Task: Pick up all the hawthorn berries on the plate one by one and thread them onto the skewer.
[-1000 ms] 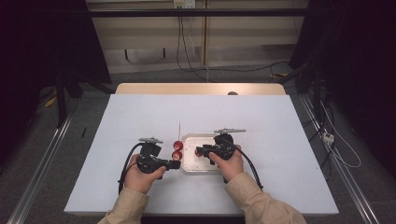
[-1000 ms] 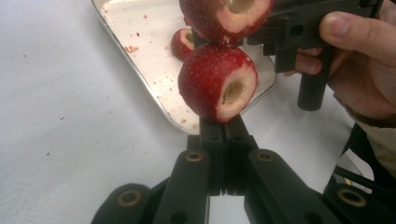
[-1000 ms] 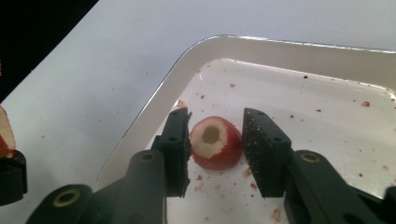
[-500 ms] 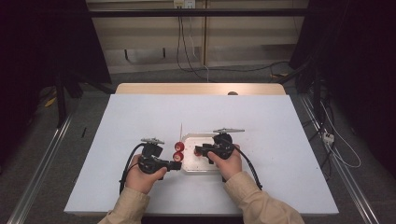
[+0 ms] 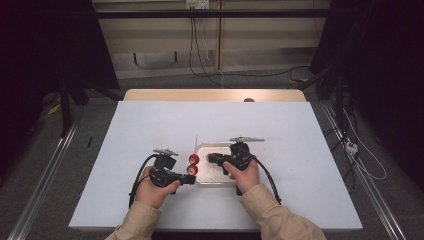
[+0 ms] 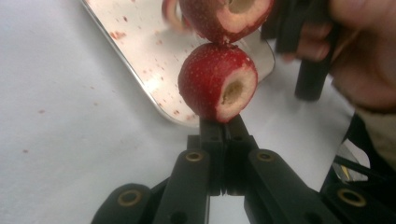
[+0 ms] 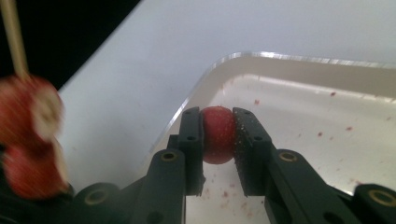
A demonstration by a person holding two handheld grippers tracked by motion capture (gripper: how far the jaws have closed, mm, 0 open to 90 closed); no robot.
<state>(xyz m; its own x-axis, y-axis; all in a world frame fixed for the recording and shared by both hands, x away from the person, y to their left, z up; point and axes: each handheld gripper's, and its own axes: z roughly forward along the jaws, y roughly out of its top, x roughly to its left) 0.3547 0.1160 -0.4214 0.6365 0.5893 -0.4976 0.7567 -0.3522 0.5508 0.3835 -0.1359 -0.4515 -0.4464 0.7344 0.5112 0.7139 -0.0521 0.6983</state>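
The table [image 5: 150, 130] is lying under a white sheet, and near its front edge a shallow tray [image 5: 220, 179] is sitting speckled with red juice. The person is leaning in from the near side with a claw in each hand, working right at the tray's left rim.

The left gripper [image 5: 192, 180] is clamped fully shut on the bottom end of a thin skewer [image 5: 196, 142], holding it just left of the tray with the stick slanting up and away. Two cored berries [image 5: 193, 164] are already sitting on that stick, one touching the other; the left gripper view is showing the lower berry [image 6: 217, 82] resting right above the closed jaws, its hollowed end facing the camera.

The right gripper [image 5: 210, 158] is hanging over the tray's left part, pointing toward the skewer. Its jaws have just been closing, and a third berry [image 7: 217, 134] is sitting between them, both pads pressing its sides, so I take that one as gripped and lifted.

As I judge it, two pieces are threaded and the third is picked but not yet on the stick. What is left is bringing it to the tip and pushing it down onto the others. I am seeing no more fruit waiting in the tray.
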